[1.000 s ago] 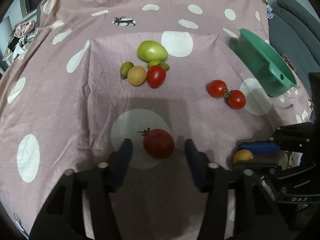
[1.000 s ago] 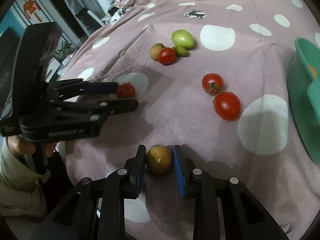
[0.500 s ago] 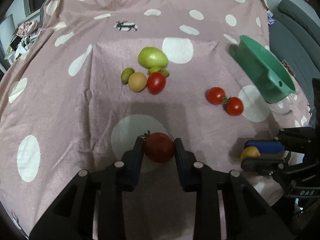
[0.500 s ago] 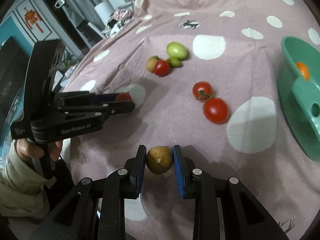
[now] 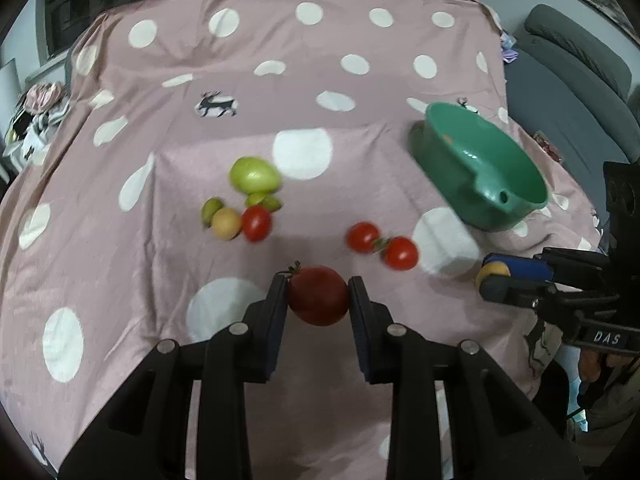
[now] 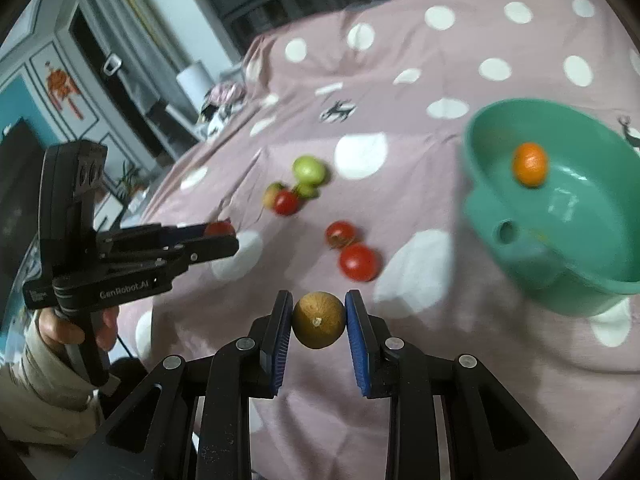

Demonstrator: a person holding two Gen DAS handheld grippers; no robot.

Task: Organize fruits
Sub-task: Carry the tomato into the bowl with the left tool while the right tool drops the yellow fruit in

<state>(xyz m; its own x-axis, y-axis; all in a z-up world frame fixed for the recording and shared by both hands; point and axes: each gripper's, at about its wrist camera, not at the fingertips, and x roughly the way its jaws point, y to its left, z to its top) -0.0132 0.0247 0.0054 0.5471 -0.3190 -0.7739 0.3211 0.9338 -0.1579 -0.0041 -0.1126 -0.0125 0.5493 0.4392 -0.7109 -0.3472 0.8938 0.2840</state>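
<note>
My left gripper is shut on a large dark red tomato and holds it above the pink dotted cloth; it also shows in the right wrist view. My right gripper is shut on a round yellow-brown fruit, also lifted; the fruit shows in the left wrist view. A green bowl stands at the right and holds an orange fruit. Two red tomatoes lie in front of the bowl. A cluster with a green tomato, small green fruits, a tan fruit and a red tomato lies farther left.
The pink cloth drapes over the table edges. A grey sofa stands to the right. Shelves and furniture stand beyond the table's left side.
My left gripper closed on the dark red tomato and lifted it. My right gripper rose with the yellow-brown fruit and moved toward the green bowl.
</note>
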